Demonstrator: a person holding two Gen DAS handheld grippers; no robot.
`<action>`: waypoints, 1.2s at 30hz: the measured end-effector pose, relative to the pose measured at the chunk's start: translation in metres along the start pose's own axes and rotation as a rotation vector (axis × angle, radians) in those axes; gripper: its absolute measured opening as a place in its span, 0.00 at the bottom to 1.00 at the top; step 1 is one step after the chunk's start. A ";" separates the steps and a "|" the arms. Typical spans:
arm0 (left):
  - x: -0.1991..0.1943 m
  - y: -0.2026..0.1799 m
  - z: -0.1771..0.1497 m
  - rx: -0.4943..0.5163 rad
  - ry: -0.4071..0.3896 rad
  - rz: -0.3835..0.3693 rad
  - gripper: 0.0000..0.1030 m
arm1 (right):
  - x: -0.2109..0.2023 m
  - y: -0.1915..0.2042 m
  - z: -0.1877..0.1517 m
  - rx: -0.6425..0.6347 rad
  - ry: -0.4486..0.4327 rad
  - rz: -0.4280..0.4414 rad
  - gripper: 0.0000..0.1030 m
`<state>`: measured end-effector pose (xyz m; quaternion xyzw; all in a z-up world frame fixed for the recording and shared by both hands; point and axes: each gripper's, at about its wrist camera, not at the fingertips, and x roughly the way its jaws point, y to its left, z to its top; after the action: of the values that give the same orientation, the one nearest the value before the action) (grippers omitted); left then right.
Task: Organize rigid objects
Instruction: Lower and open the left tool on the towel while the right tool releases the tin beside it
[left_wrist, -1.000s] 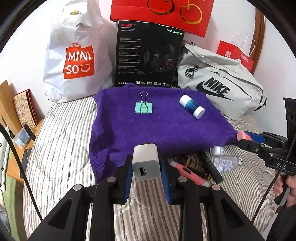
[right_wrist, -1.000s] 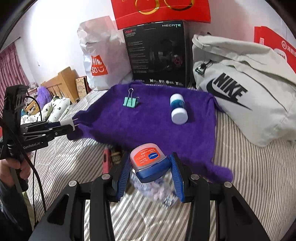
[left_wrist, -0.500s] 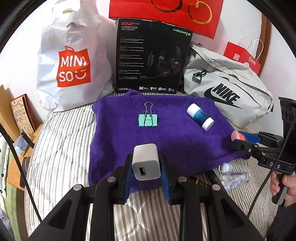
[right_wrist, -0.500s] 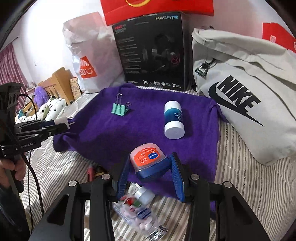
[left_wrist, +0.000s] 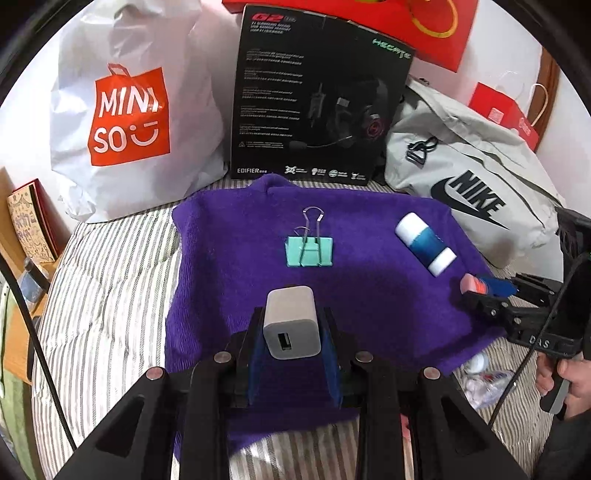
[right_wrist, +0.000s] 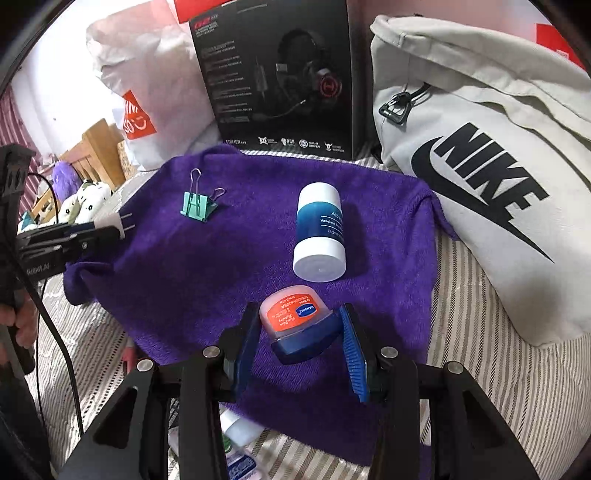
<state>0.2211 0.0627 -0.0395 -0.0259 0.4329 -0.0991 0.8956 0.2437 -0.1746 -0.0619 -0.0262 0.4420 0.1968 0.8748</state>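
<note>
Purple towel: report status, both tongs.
Left tongs shut on white charger. Right tongs shut on balm jar. Both above purple towel. Binder clip, blue-and-white tube lying there.

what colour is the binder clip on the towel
Mint green binder clip with silver wire handles, clearest in the left wrist view.

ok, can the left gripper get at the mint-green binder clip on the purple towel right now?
Probably not yet. The path over the purple towel to the mint-green binder clip looks free, but the left gripper is shut on a white USB charger block, which it would have to set down first.

Striped bed (left_wrist: 110, 295), white wall (left_wrist: 26, 122)
</note>
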 end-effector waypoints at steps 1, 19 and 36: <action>0.003 0.001 0.003 0.002 0.003 0.004 0.26 | 0.003 0.001 0.001 -0.002 0.004 -0.001 0.42; 0.046 0.016 0.031 -0.009 0.045 0.035 0.26 | 0.026 0.000 0.007 -0.019 0.030 -0.012 0.42; 0.068 0.016 0.028 0.027 0.096 0.075 0.26 | 0.026 0.000 0.005 -0.041 0.023 -0.008 0.44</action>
<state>0.2865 0.0635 -0.0770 0.0071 0.4746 -0.0725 0.8772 0.2612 -0.1656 -0.0795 -0.0483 0.4479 0.2019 0.8697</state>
